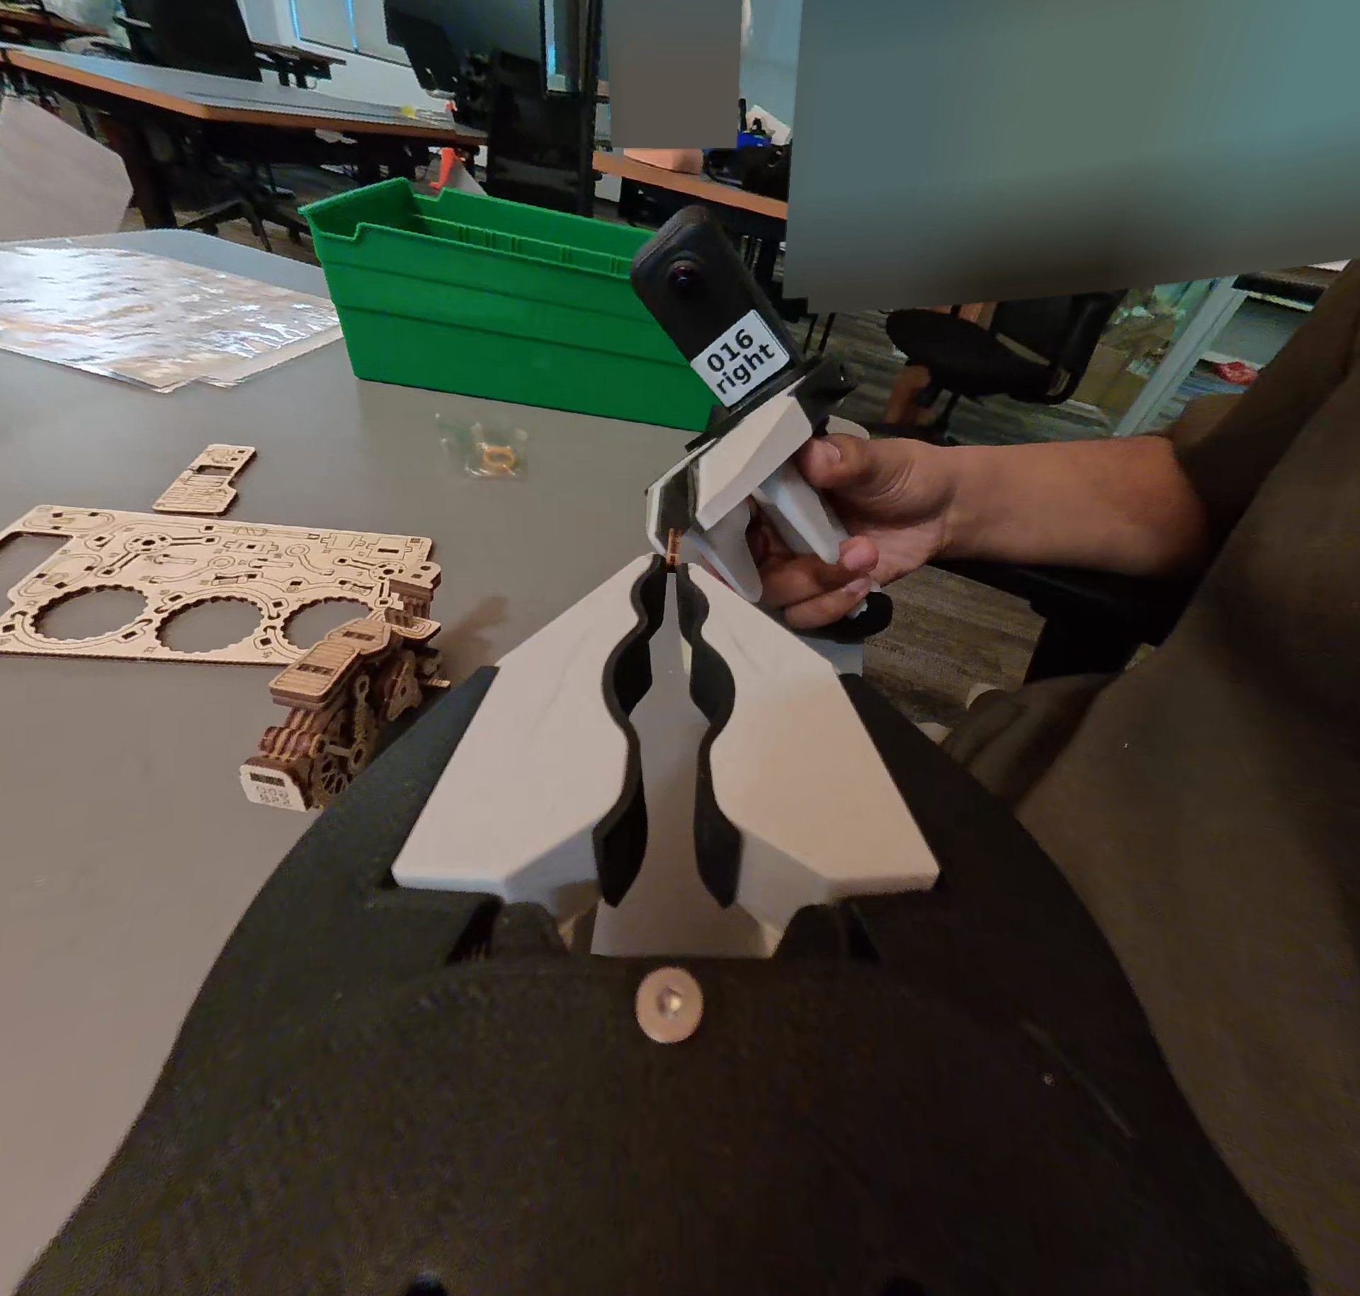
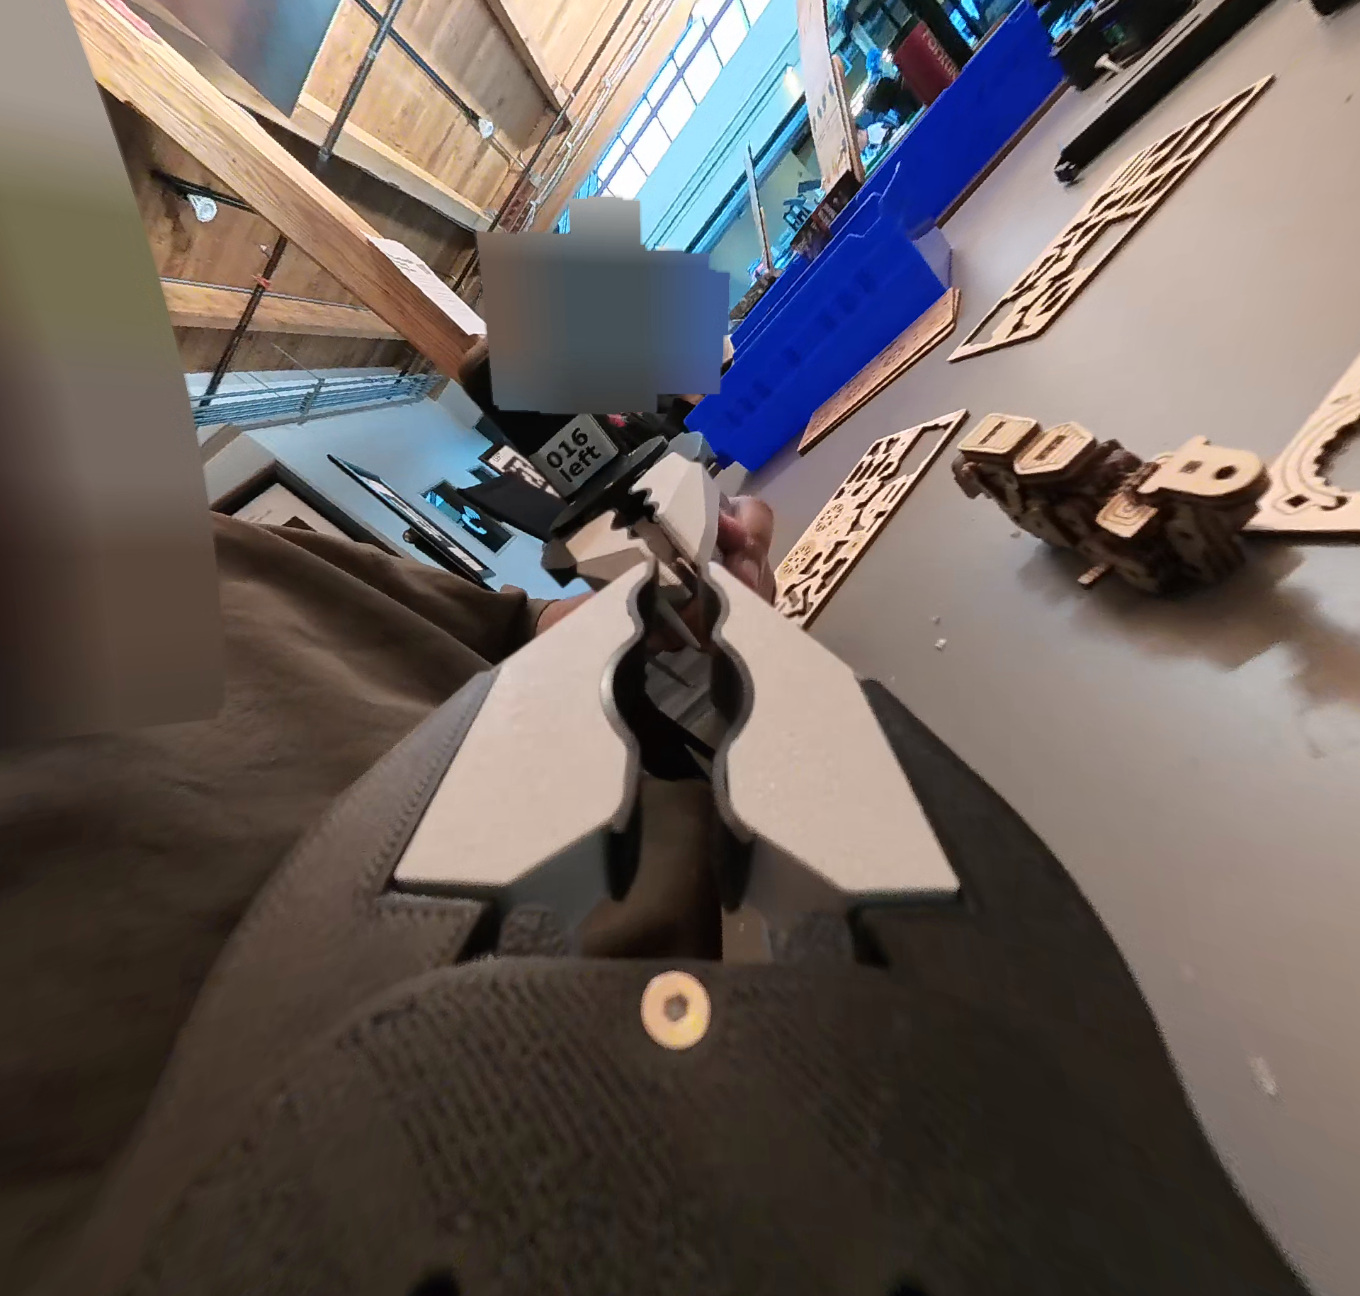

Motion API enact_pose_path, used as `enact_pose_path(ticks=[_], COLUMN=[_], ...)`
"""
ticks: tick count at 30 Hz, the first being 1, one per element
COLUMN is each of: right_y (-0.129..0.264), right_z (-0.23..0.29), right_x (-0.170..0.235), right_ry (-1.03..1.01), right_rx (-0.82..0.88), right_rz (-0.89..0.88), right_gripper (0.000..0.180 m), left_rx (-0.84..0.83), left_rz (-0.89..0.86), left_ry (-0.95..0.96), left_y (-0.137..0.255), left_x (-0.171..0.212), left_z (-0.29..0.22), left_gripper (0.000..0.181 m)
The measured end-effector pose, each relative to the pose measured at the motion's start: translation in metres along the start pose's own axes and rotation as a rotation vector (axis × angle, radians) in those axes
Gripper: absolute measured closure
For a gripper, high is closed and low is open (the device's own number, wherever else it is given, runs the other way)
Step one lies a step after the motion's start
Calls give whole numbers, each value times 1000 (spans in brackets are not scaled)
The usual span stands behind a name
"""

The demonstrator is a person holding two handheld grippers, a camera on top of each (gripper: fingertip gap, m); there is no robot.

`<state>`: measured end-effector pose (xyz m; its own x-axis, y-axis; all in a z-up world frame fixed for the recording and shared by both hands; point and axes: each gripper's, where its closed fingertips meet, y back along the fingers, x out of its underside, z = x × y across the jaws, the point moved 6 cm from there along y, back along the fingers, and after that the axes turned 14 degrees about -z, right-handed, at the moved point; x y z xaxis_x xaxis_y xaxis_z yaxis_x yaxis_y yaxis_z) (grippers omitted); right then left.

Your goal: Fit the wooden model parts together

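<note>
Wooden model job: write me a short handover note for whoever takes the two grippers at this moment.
Left gripper: tips nearly together on a small wooden piece, held in the air off the table's near edge.
Right gripper: tip to tip with the left, apparently pinching the same piece; its jaws are hard to read.
Half-built wooden model stands on the grey table, beside a punched-out parts sheet. More sheets lie near a blue bin.
Done: model partly assembled.
Left: fit the held piece, then the remaining parts.
</note>
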<state>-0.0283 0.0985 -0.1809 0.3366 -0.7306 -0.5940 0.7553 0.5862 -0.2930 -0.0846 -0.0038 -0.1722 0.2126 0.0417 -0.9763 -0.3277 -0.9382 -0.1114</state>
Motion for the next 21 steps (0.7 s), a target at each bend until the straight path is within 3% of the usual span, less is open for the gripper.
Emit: enact_pose_path(ticks=[11,17,21], right_y=[-1,-4,-4], right_z=[2,10,13], right_x=[2,3,3], right_ry=[41,199,284], right_rx=[-14,-30,-28], right_rz=[30,63,77], right_gripper=[175,180,180], left_rx=[37,108,125], left_rz=[-11,-39,-34], left_ry=[71,350,423], left_y=[-1,-1,-1], left_x=[0,-2,-1], left_z=[-3,0,0], left_gripper=[181,181,181])
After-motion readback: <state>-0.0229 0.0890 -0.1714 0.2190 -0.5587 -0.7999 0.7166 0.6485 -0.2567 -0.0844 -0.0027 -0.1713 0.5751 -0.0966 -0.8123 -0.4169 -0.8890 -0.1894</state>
